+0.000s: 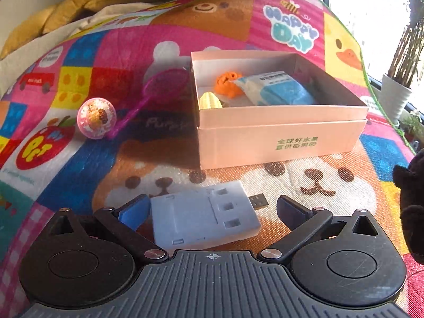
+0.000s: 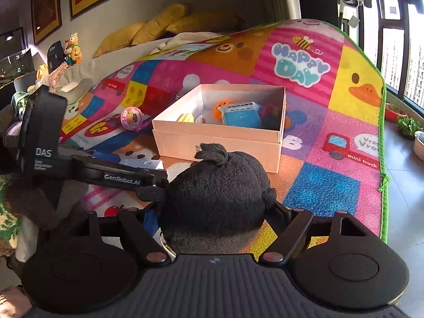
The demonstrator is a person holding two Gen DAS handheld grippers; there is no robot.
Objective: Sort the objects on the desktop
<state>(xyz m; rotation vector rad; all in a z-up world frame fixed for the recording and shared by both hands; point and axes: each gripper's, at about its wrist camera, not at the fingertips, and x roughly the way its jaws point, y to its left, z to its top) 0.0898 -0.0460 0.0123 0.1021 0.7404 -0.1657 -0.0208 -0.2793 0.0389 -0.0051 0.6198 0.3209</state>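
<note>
From the left wrist view I see my left tool [image 1: 210, 206] low over the colourful play mat [image 1: 328, 34], its fingers spread wide. A grey plug adapter [image 1: 204, 217] with a USB connector sticking out lies on the mat between them; the blue pad [image 1: 132, 210] on one side sits right at the adapter's edge, but the other finger stands clear of it, so the tool is apart and not clamped.

Beyond it stands the pink cardboard box [image 1: 278, 143], open on top. Inside I make out an orange toy [image 1: 228, 83], a pale yellow corn-shaped piece [image 1: 209, 100] and a blue-and-white packet [image 1: 275, 90]. Beside the box, on the mat, lie a glittery pink ball [image 1: 96, 119] and a translucent purple scoop [image 1: 159, 90], the scoop's handle end just beside the ball.

From the right wrist view, my right tool [image 2: 214, 217] has a black plush toy [image 2: 217, 198] filling the gap between its fingers. The plush hides the pads, so I cannot tell whether they press on it or only flank it. The toy sits in front of the pink box, near its front wall. The left tool's black body shows at the left edge of this view.
</note>
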